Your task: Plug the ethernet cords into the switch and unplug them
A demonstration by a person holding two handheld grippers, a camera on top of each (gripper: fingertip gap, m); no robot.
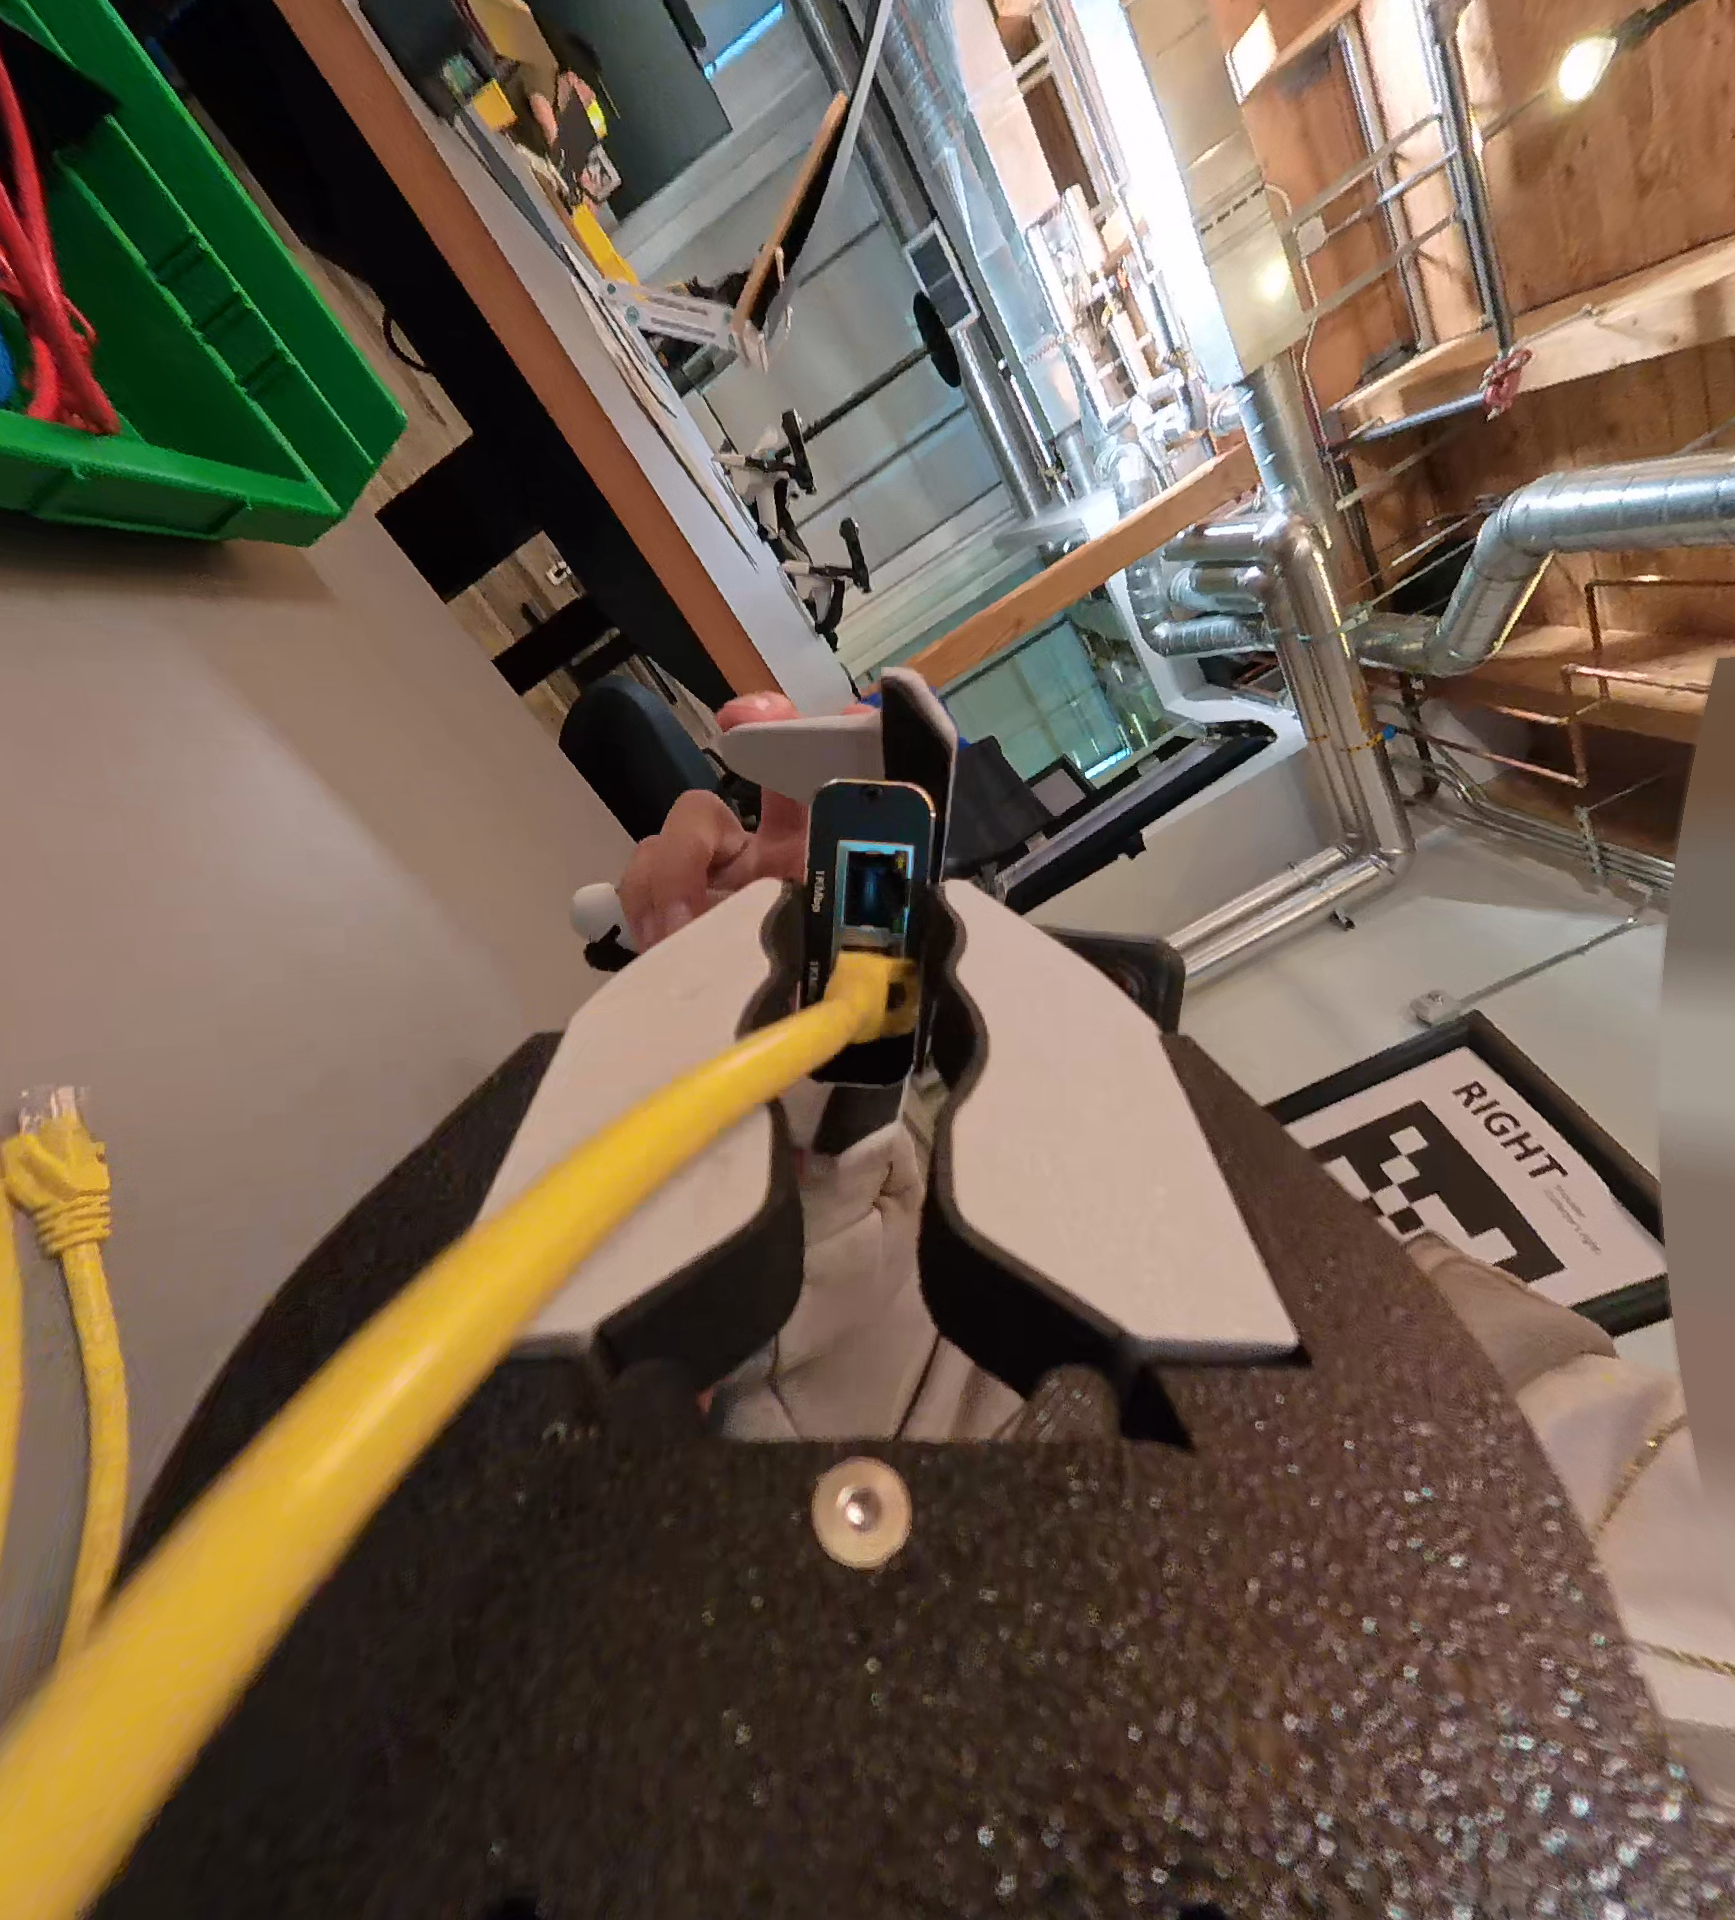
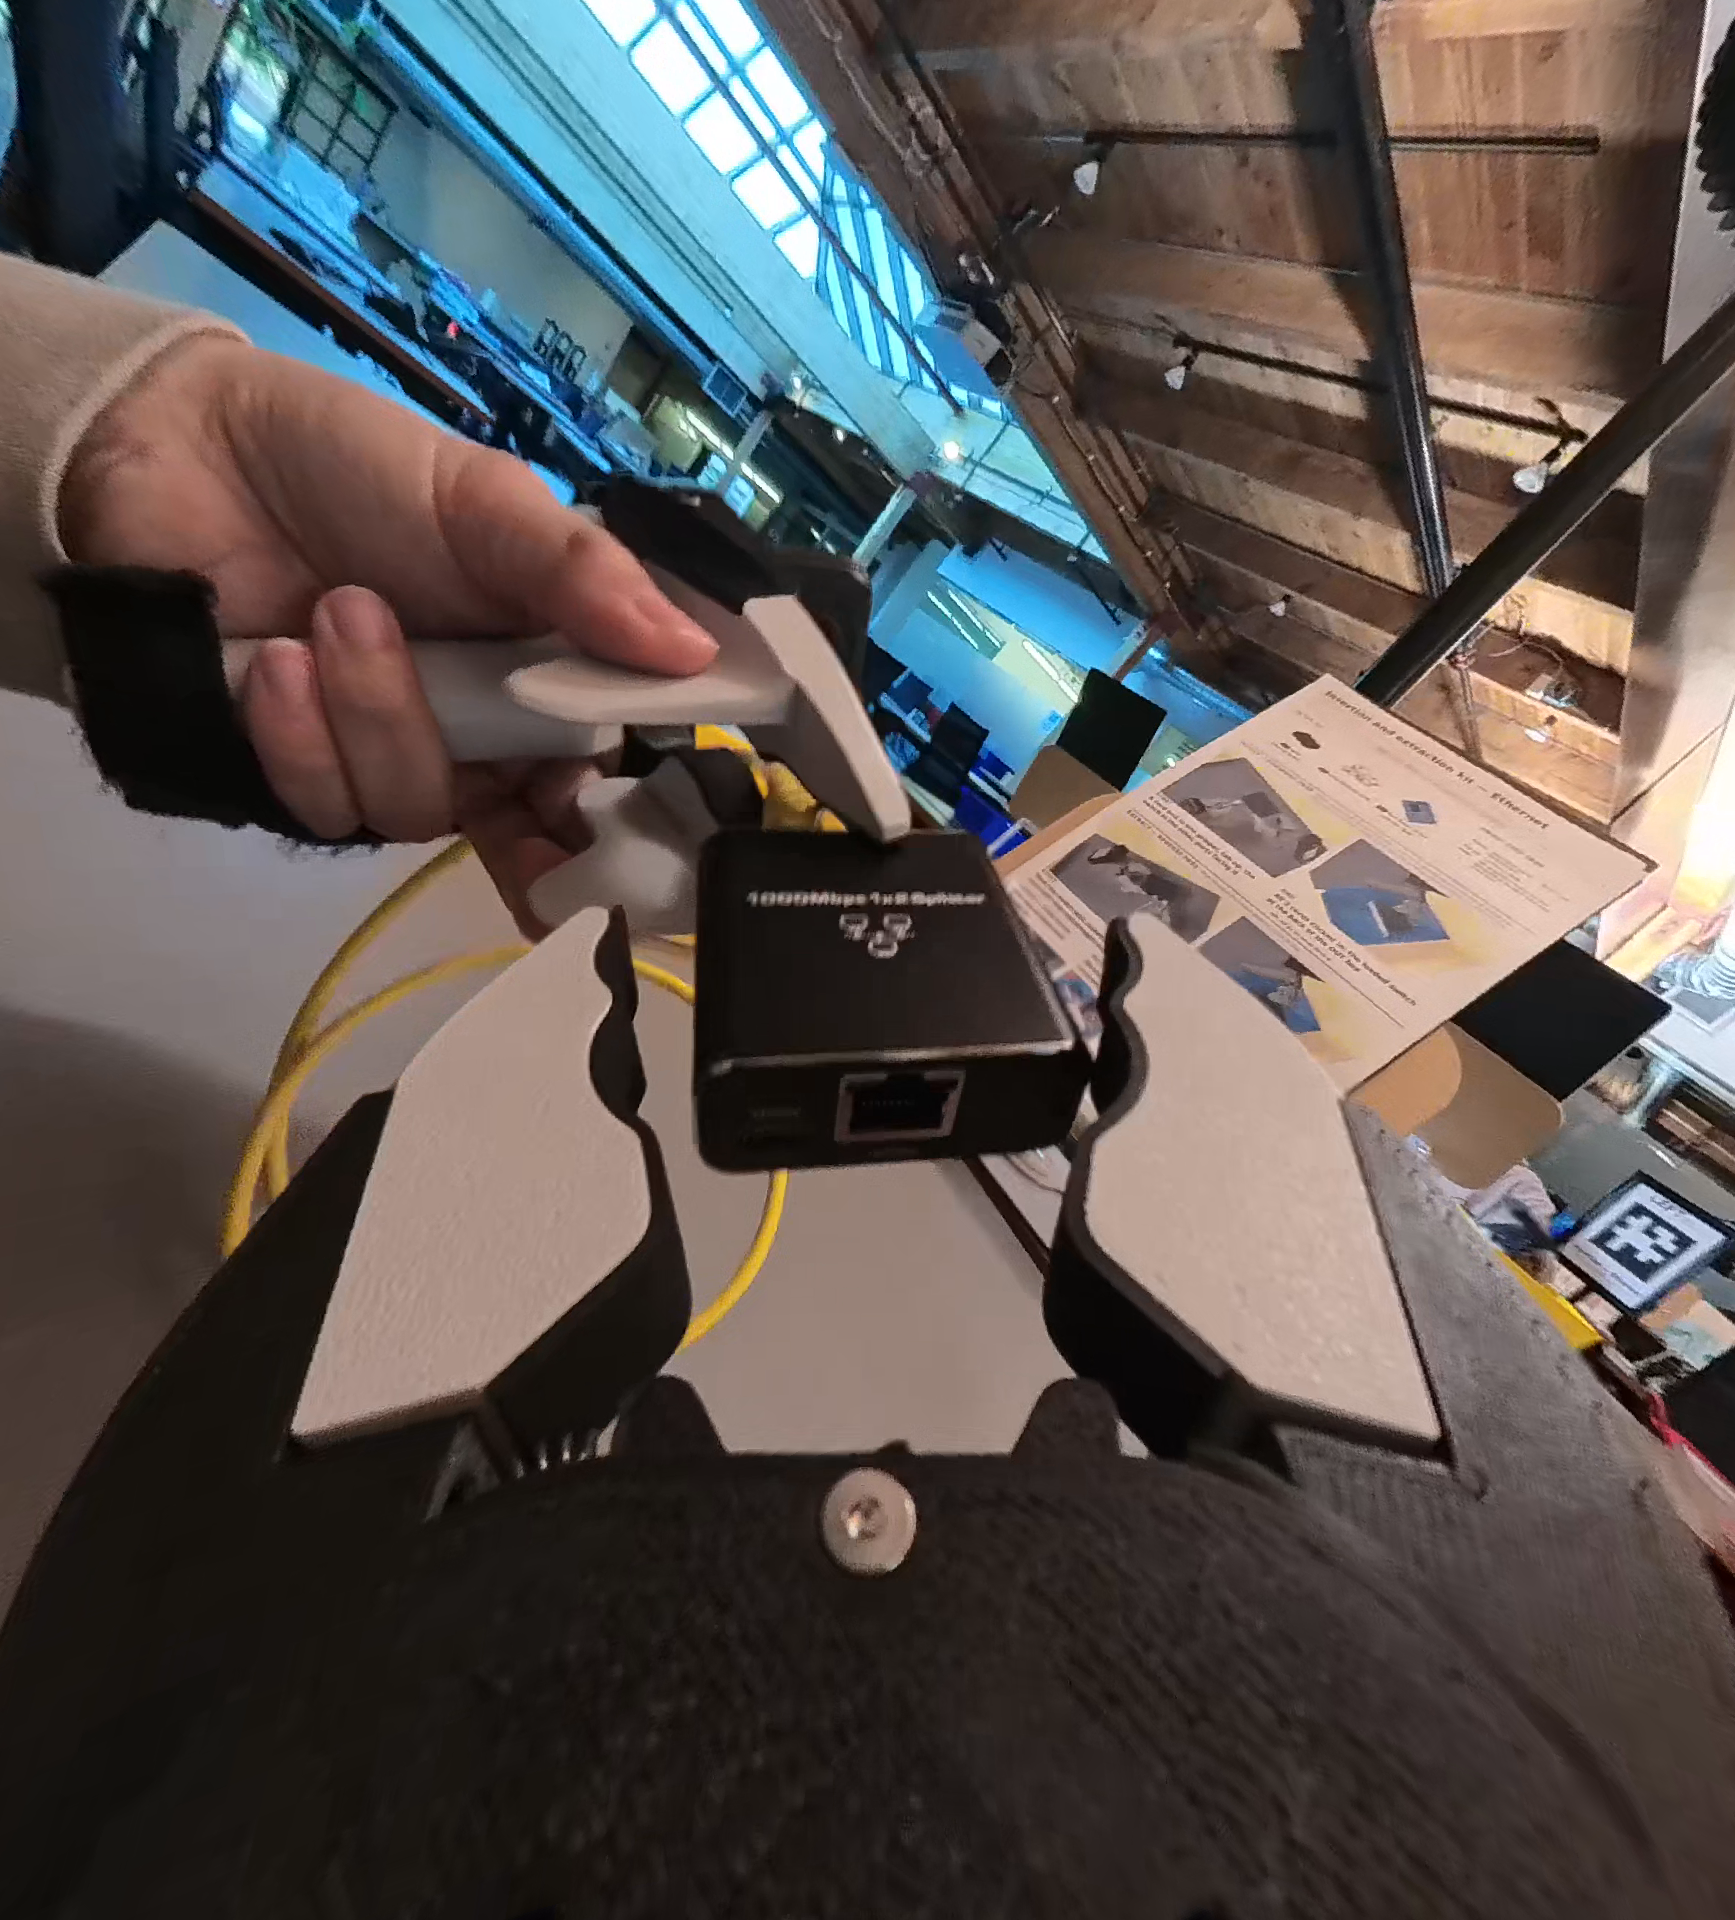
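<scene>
A small black switch (image 1: 868,821) is held up off the table in my left gripper (image 1: 868,935), which is shut on its flat faces. I see it end on. Its lower port holds the plug of a yellow ethernet cord (image 1: 530,1195); the upper port is empty. The cord's other plug (image 1: 52,1153) lies loose on the table. In the right wrist view the switch (image 2: 873,966) sits between the fingers of my right gripper (image 2: 863,987), which is open, with an empty port facing me. The left gripper (image 2: 769,821) holds the switch's far end.
A green bin (image 1: 219,343) with red and blue cords stands at the table's far left. A printed instruction sheet (image 2: 1362,883) lies right of the switch. A black-and-white marker card (image 1: 1465,1174) lies to the right. The yellow cord loops (image 2: 302,1039) on the pale table (image 1: 219,831). Both grippers' tips are close together, under 4 cm apart.
</scene>
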